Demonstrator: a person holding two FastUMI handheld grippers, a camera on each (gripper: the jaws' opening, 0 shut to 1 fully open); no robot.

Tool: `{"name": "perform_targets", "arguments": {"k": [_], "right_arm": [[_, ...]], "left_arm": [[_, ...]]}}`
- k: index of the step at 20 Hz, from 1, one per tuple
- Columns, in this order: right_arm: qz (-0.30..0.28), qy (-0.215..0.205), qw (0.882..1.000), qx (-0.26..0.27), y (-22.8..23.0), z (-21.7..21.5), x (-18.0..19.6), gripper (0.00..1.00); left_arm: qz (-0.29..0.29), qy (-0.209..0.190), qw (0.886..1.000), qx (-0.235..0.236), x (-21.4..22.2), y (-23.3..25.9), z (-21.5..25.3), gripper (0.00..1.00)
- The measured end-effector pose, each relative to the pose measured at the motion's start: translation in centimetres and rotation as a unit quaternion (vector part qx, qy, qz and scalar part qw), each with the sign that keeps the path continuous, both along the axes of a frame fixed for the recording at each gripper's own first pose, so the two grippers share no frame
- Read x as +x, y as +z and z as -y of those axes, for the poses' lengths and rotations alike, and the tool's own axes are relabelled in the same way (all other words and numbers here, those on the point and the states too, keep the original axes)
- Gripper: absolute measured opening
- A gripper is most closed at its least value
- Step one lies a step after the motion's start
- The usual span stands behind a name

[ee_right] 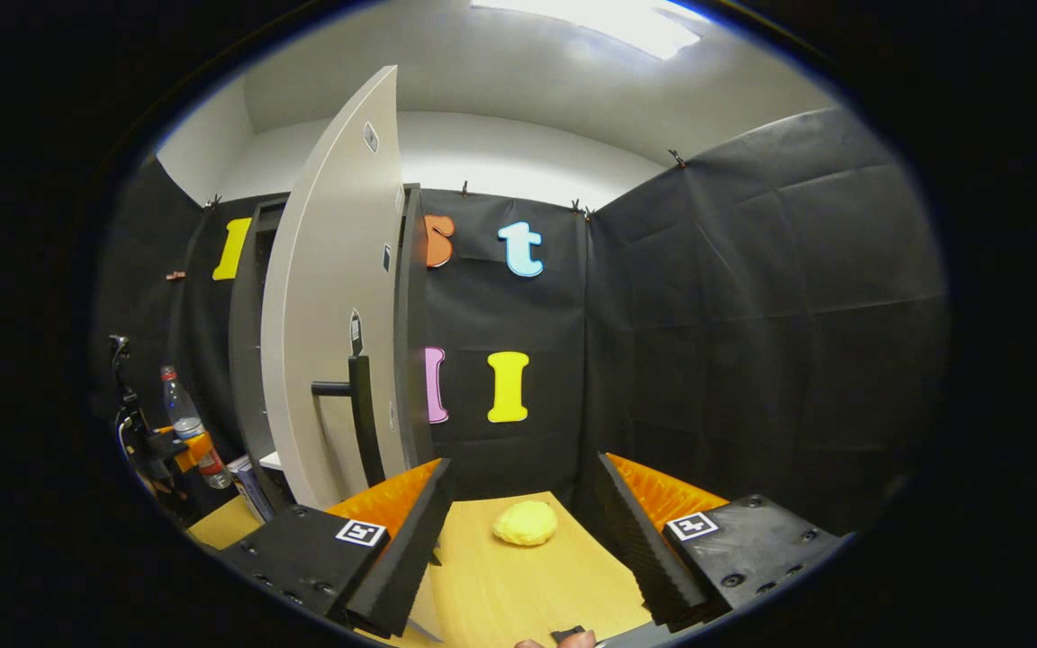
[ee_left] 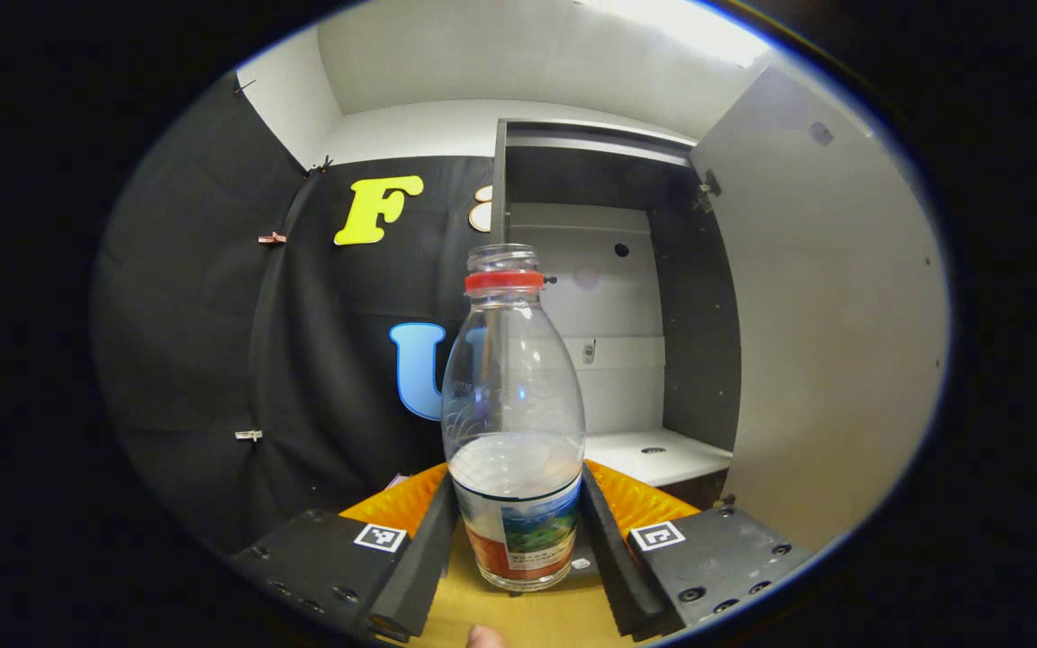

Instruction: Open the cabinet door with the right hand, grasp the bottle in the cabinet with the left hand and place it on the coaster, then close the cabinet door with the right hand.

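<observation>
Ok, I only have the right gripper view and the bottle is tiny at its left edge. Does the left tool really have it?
Observer: Yes. In the left gripper view both fingers of the left tool press the bottle at its label.
Operator: Upright?
Observer: Upright, roughly a third full of water.
Operator: Out of the cabinet?
Observer: Yes, the open cabinet stands behind it, and wooden tabletop shows below its base.

Both views are lit from a bright ceiling panel [ee_left: 680, 22] at the top of the frame, blown out to white glare. Fisheye distortion bends straight edges strongly toward the rims. Centres are sharp; dark cloth walls [ee_right: 752, 297] stay dim, and the tabletop [ee_right: 518, 585] glows evenly.
</observation>
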State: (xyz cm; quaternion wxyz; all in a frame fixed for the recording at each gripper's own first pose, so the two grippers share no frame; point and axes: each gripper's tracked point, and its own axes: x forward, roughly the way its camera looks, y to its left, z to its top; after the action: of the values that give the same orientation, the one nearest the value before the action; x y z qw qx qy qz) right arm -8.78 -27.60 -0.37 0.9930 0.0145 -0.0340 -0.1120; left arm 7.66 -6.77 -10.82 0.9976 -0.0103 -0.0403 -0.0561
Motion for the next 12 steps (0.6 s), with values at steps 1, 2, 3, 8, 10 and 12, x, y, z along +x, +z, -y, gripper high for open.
{"name": "perform_targets", "arguments": {"k": [1, 2, 3, 8, 10, 12], "right_arm": [[0.001, -0.005, 1.0, -0.001, 0.2, 0.2, 0.2, 0.97], [0.002, -0.008, 1.0, -0.001, 0.3, 0.2, 0.2, 0.97], [0.003, -0.015, 1.0, -0.001, 0.4, 0.4, 0.3, 0.97], [0.005, -0.039, 0.999, -0.015, 1.1, 0.8, 0.1, 0.97], [0.004, -0.047, 0.999, -0.021, 1.3, 0.6, -0.1, 0.97], [0.002, -0.056, 0.998, -0.029, 1.3, 0.6, -0.5, 0.97]], "left_arm": [[-0.004, -0.001, 1.0, 0.007, -0.7, -1.1, -0.2, 0.76], [-0.006, -0.005, 1.0, 0.011, -1.4, -2.4, -0.2, 0.75], [-0.007, -0.009, 1.0, 0.011, -2.2, -3.5, -0.1, 0.76], [-0.025, -0.015, 0.999, 0.015, -5.0, -10.5, -0.1, 0.76], [-0.032, -0.021, 0.999, 0.023, -5.7, -13.5, 0.1, 0.76], [-0.039, -0.034, 0.998, 0.025, -6.4, -16.4, 0.2, 0.76]]}}
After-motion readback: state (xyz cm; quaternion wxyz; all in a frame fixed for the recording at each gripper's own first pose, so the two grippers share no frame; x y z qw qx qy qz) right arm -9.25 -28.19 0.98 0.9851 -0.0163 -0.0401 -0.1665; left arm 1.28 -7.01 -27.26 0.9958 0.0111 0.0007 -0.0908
